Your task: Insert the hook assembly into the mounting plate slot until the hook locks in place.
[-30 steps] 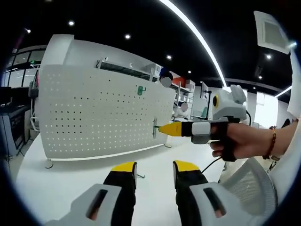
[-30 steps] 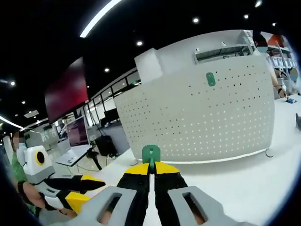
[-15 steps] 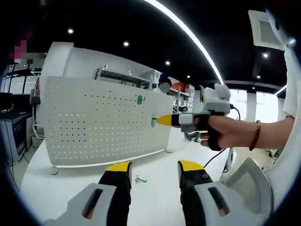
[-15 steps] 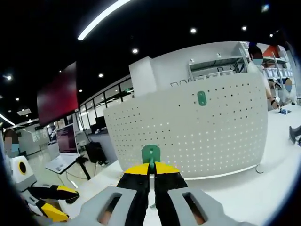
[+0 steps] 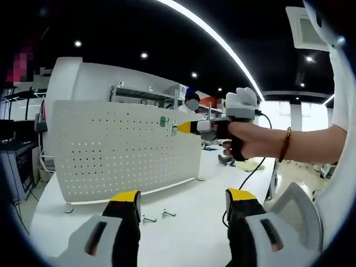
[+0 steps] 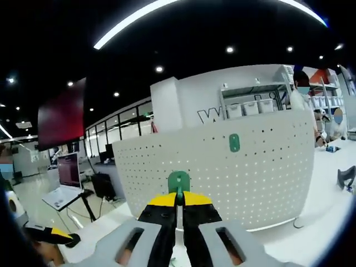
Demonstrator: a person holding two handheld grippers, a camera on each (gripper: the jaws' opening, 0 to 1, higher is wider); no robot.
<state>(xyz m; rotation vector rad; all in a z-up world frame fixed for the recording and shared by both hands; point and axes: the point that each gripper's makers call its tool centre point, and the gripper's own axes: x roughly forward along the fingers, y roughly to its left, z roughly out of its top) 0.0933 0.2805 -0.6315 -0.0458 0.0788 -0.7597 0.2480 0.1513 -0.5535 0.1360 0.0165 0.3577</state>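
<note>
Right tongs (image 6: 178,201) are clamped tight on a green hook (image 6: 178,181), the yellow tips pressed together with the round green head poking up just above them. In the left gripper view the same right tongs (image 5: 181,127) come in from the right, held in a person's hand (image 5: 240,140) with a bracelet on the wrist, a cable trailing down from it. The yellow tips sit up near the top edge of the white pegboard (image 5: 111,150), just beside a second green hook (image 5: 163,120) that already hangs on the board; whether the held hook touches the board cannot be told from here. In the right gripper view the pegboard (image 6: 267,178) stands upright beyond the tongs, and the mounted green hook (image 6: 234,142) sits high on it, right of the held one.

Left tongs (image 5: 183,201) are wide apart, holding nothing, low over the white table (image 5: 189,194). Two small metal hooks (image 5: 157,216) lie loose on the table between the tips, near the foot of the pegboard. A white mesh chair (image 5: 297,208) sits at the near right.
</note>
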